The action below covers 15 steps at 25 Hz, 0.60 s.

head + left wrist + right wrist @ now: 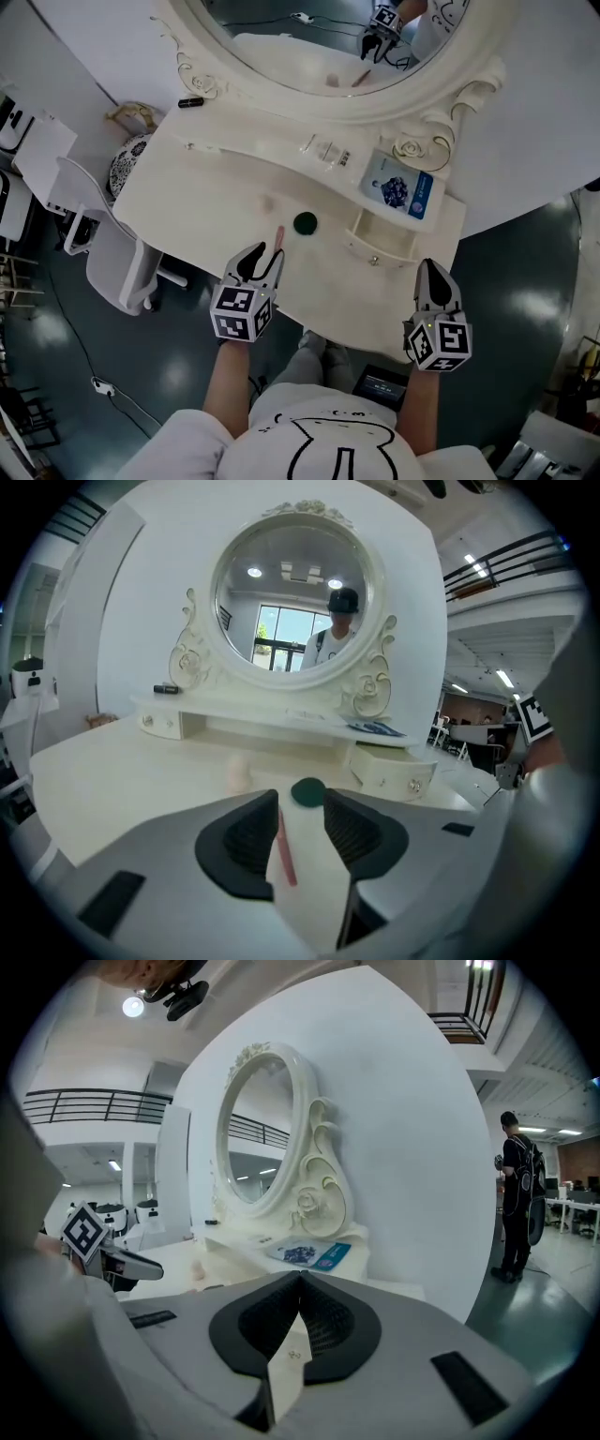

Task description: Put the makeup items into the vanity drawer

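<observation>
Drawer: small, cream, curved front with a round knob. It stands pulled open under the raised shelf of the cream bench. All positions below are given from this drawer, as the head view shows them.

Item 1: pink stick. Slender, straight, matte, pencil-like. It lies flat on the bench well to the drawer's left.

Item 2: dark green disc. Round, low, smooth-topped. It sits on the bench between the stick and the drawer, apart from both.

Left tool: released, with its ribbed black pads parted. The stick lies between them, close beside one pad; no pad presses on it.

Right tool: clenched, pad tips meeting, nothing between them. It hangs off the bench's front edge, below and right of the drawer.

Shelf above the drawer: a flat blue-and-white printed packet lies directly behind it. A short black tube lies at the far left end.

Behind the shelf rises an oval mirror in a carved, scrolled cream frame.
</observation>
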Motion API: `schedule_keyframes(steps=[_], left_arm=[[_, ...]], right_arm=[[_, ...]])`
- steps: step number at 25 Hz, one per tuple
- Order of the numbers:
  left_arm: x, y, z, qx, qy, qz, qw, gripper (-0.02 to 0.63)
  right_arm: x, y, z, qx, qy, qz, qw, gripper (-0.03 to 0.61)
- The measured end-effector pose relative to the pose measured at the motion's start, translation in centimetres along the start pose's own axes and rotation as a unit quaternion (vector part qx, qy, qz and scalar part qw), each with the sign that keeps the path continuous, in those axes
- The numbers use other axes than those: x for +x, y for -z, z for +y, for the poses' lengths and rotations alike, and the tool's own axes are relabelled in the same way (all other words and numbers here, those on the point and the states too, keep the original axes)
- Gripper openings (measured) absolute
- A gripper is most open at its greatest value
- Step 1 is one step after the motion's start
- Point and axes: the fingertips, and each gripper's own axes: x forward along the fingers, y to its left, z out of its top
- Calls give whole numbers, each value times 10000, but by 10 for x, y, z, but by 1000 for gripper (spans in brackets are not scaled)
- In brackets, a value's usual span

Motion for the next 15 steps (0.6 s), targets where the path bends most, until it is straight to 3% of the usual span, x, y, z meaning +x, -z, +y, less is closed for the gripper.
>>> schedule_keyframes(steps=[8,15], left_arm=[[11,47,5,-34,-247,769,9967,135],[19,75,4,-66,-394,1523,9875,120]], right_arm=[[5,39,-10,136,-26,367,9992,9],[13,42,-16,165,-70,381,9991,9]])
